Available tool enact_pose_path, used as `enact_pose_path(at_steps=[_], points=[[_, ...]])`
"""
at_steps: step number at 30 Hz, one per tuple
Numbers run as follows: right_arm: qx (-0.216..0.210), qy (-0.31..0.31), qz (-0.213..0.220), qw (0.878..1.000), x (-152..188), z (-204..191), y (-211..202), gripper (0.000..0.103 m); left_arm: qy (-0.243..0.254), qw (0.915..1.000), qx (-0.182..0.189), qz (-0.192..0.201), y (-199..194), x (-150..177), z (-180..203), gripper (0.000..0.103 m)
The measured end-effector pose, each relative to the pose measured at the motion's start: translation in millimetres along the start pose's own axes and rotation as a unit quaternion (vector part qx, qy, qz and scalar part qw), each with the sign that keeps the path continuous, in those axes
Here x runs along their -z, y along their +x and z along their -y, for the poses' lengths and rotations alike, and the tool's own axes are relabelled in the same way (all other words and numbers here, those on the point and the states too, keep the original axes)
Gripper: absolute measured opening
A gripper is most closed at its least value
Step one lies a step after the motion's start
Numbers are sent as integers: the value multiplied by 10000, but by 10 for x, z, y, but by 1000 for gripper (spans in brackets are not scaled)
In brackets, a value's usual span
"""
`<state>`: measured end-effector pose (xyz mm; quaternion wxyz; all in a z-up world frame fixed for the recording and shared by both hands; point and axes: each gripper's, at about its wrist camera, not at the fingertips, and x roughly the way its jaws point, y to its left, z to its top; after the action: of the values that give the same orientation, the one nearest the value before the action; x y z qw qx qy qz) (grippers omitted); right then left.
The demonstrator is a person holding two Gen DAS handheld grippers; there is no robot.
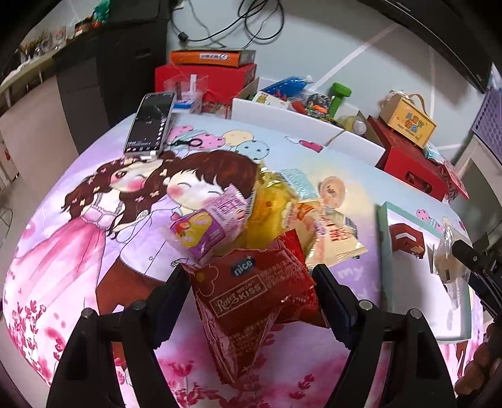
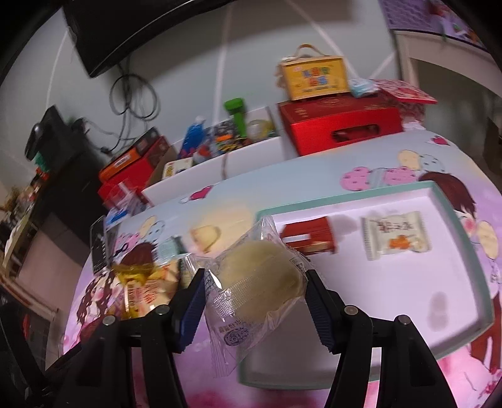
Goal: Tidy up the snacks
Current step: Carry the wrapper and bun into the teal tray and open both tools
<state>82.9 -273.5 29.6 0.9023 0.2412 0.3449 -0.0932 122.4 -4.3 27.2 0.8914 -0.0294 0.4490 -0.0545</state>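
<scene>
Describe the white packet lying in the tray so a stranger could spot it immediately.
Find the shallow white tray with a teal rim on the cartoon tablecloth. Two items lie inside; the white packet is nearer the tray's right end. Unlike the red packet beside it, it is pale with an orange picture.

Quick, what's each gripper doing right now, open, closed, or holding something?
Left gripper: closed on the red snack packet.
Right gripper: closed on the clear-wrapped pale pastry.

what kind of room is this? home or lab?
Probably a home or casual room set up for recording, not a lab: a cartoon-print tablecloth, stacked gift boxes and a carton of clutter along the wall, loose cables, and a phone on the table.
</scene>
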Motion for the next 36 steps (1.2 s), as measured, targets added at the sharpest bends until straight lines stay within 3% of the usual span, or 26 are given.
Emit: enact_pose_path(at_steps=[11, 20, 24, 28, 36], points=[[1064, 1019, 50, 9891, -119, 1067, -168, 64, 793, 9963, 280, 158, -69, 6, 728, 80], [1396, 1681, 5, 9758, -78, 1734, -215, 64, 1784, 9801, 854, -153, 213, -17, 1786, 80], [1456, 1747, -39, 9738, -61, 1863, -177, 65, 2060, 9736, 965, -203, 305, 0, 2155, 82], [1328, 1769, -113, 9752, -40, 1910, -107, 66, 2069, 9727, 1012, -289, 394, 3, 2331, 84], [1301, 1618, -242, 9779, -33, 1863, -18, 77, 1924, 9768, 858, -379, 517, 14, 2280, 85]])
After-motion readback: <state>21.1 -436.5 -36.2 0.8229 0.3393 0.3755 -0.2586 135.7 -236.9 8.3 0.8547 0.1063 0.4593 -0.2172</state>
